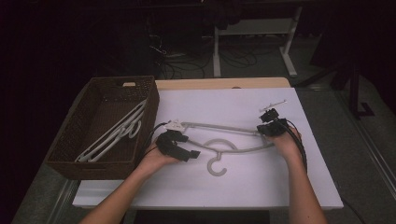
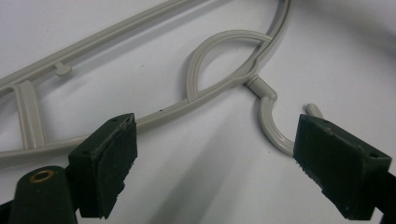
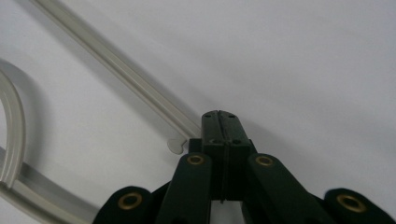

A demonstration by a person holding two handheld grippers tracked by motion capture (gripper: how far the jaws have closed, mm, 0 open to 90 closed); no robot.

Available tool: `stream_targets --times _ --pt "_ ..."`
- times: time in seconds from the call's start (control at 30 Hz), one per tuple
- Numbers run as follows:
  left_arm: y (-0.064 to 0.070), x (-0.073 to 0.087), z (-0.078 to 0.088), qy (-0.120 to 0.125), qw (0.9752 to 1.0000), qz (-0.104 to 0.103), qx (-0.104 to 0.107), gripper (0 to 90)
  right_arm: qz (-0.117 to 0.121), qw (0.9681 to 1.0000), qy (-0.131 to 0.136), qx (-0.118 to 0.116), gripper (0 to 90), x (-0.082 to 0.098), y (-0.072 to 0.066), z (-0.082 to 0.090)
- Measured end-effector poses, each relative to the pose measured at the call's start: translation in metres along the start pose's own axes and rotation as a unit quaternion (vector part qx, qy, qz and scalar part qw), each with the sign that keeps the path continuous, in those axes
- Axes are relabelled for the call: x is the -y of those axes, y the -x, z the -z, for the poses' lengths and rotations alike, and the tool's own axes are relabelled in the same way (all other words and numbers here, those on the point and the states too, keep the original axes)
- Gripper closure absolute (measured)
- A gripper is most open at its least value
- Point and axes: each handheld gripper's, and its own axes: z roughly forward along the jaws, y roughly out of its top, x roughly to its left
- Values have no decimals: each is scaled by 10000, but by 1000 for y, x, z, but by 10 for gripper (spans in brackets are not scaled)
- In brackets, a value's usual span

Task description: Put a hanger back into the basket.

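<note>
On the white tabletop [image 1: 243,186] nearest the person, a grey plastic hanger [image 1: 219,140] lies flat with its hook [image 1: 215,168] pointing toward them. The left claw [image 1: 184,150] sits at the hanger's left end with its jaws spread wide, one over the lower arm and the other beside the hook, holding nothing, while the right claw [image 1: 267,122] is pinched closed on the hanger's right end. Farther left, a dark wicker basket [image 1: 74,140] holds more pale hangers [image 1: 114,133].
</note>
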Motion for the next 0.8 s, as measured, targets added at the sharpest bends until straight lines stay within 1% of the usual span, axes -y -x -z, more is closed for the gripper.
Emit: stream_targets --times 0.23,0.43,0.47,0.5,0.57,0.63,0.73,0.8 --pt "0 -2 -1 -8 9999 -80 -72 133 -28 10000 -37 -32 893 0 3 -5" --pt "-1 -11 -7 -77 9992 -333 -198 145 -70 9999 -83 -114 894 0 6 -8" --pt "-1 -14 -9 -114 9987 -436 -258 149 -70 9999 -90 -120 894 -1 6 -8" --pt "-2 -16 -12 -140 9982 -496 -294 154 -59 9998 -119 -119 894 -1 6 -8" --pt "-3 -19 -17 -240 9973 -615 -313 167 -46 9998 -150 -107 894 -2 6 -8" --pt "-4 -21 -23 -354 9957 -765 -375 180 -21 9998 -167 -110 895 -2 6 -9" --pt "-7 -22 -30 -532 9930 -987 -380 216 -17 9997 -197 -116 895 -3 6 -10" --pt "-9 -23 -35 -604 9911 -1114 -397 239 -19 9997 -207 -123 895 -3 7 -10"
